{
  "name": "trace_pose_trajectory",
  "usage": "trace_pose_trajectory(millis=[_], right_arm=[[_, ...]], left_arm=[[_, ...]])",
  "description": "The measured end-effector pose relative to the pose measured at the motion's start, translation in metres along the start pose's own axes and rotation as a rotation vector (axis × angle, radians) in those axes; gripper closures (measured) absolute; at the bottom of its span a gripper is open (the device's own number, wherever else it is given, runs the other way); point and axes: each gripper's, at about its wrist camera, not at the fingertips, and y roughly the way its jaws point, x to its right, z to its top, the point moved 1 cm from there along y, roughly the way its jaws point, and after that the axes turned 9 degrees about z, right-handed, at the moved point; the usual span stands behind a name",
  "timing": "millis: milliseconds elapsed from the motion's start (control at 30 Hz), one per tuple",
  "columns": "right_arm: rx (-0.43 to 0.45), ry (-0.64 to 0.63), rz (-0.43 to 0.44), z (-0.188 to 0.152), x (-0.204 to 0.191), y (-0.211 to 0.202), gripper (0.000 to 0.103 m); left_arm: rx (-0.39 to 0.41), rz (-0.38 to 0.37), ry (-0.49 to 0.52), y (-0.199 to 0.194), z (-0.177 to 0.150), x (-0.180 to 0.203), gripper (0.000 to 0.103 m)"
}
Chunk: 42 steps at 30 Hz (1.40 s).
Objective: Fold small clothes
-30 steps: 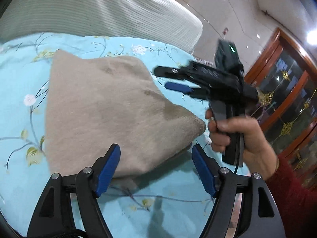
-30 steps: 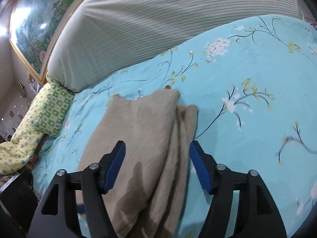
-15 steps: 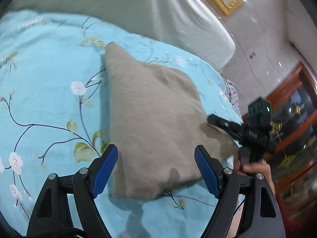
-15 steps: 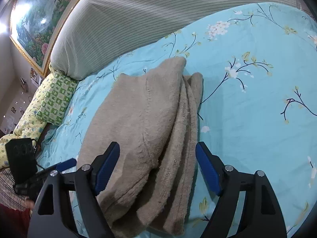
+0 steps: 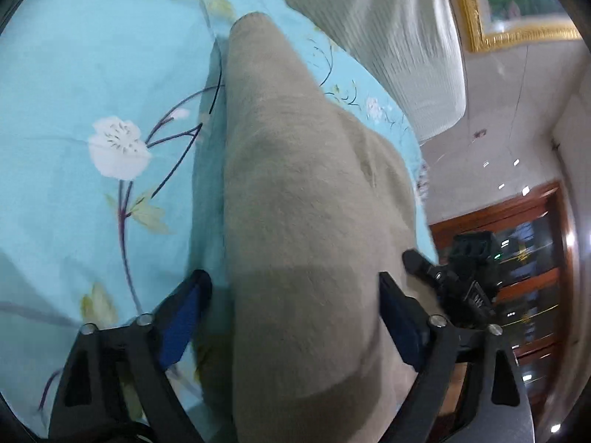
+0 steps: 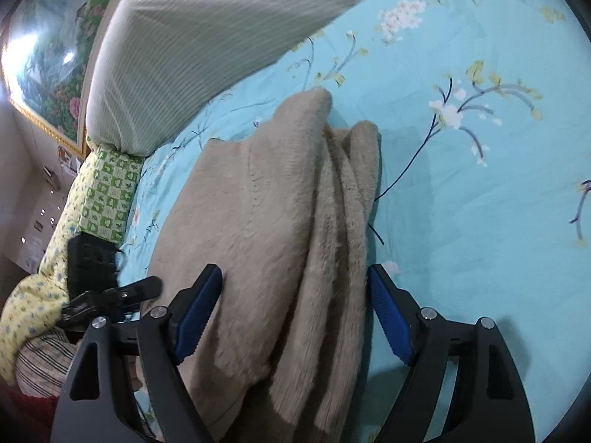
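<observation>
Gilt-framed painting (image 6: 44, 70), wooden cabinet (image 5: 532, 269)

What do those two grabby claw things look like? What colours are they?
Each gripper, left gripper and right gripper, is a black plastic frame with cut-out holes and silver screws. The fingers wear ribbed blue pads. A black camera box sits on top, and the person's sleeve is dark red.

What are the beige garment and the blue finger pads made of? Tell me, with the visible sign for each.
The beige garment looks like soft fleece or plush knit, matte: short fuzzy nap, thick rounded folds. The blue finger pads look like ribbed rubber or soft plastic, slightly shiny: fine ridges show across their faces. The exact material of either is open. Both the right gripper and left gripper straddle the garment, open.
</observation>
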Motion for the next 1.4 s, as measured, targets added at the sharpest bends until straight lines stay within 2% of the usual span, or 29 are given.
trace_pose_trajectory(millis=[67, 100, 133, 167, 233, 367, 500, 667, 867, 933, 1000, 1100, 1133, 1200, 1300, 1367, 1400], right_arm=[[-0.009, 0.017, 0.031, 0.001, 0.003, 0.006, 0.023], [-0.014, 0.020, 0.046, 0.003, 0.003, 0.009, 0.027], [-0.019, 0.026, 0.055, 0.003, 0.003, 0.012, 0.049], [-0.028, 0.051, 0.077, 0.003, 0.004, 0.015, 0.061], [-0.015, 0.066, 0.074, 0.001, 0.001, 0.016, 0.066], [0.015, 0.009, 0.089, -0.006, -0.029, 0.009, 0.070], [-0.015, -0.039, 0.159, -0.022, -0.071, 0.023, 0.071], [-0.082, -0.126, 0.273, -0.049, -0.129, 0.077, 0.071], [-0.180, -0.174, 0.357, -0.077, -0.179, 0.150, 0.071], [-0.209, -0.195, 0.338, -0.086, -0.188, 0.169, 0.070], [-0.221, -0.225, 0.250, -0.091, -0.190, 0.180, 0.065], [-0.222, -0.226, 0.201, -0.095, -0.187, 0.178, 0.055], [-0.220, -0.220, 0.186, -0.094, -0.185, 0.175, 0.048], [-0.208, -0.208, 0.152, -0.093, -0.183, 0.163, 0.043], [-0.152, -0.220, 0.113, -0.086, -0.186, 0.141, 0.043], [-0.104, -0.243, 0.078, -0.081, -0.190, 0.128, 0.043], [-0.071, -0.263, 0.056, -0.079, -0.195, 0.121, 0.043]], left_arm=[[0.002, -0.007, 0.012, 0.002, 0.006, 0.003, 0.015], [-0.002, -0.004, 0.029, 0.004, 0.008, 0.006, 0.022], [-0.006, -0.006, 0.044, 0.007, 0.009, 0.009, 0.037], [-0.022, -0.007, 0.050, 0.011, 0.009, 0.009, 0.041], [-0.011, -0.026, 0.047, 0.007, 0.006, 0.008, 0.052], [0.024, -0.067, 0.047, -0.027, -0.008, 0.001, 0.057], [0.105, -0.032, 0.065, -0.096, -0.035, -0.022, 0.057], [0.190, 0.049, 0.030, -0.183, -0.066, -0.074, 0.057], [0.264, 0.128, -0.048, -0.243, -0.089, -0.134, 0.057], [0.259, 0.146, -0.073, -0.245, -0.092, -0.150, 0.055], [0.253, 0.153, -0.096, -0.242, -0.095, -0.162, 0.052], [0.263, 0.149, -0.120, -0.244, -0.100, -0.169, 0.044], [0.268, 0.149, -0.121, -0.247, -0.102, -0.171, 0.043], [0.280, 0.171, -0.121, -0.252, -0.105, -0.168, 0.039], [0.346, 0.256, -0.124, -0.266, -0.114, -0.159, 0.036], [0.426, 0.349, -0.127, -0.286, -0.121, -0.153, 0.036], [0.447, 0.369, -0.121, -0.290, -0.118, -0.146, 0.036]])
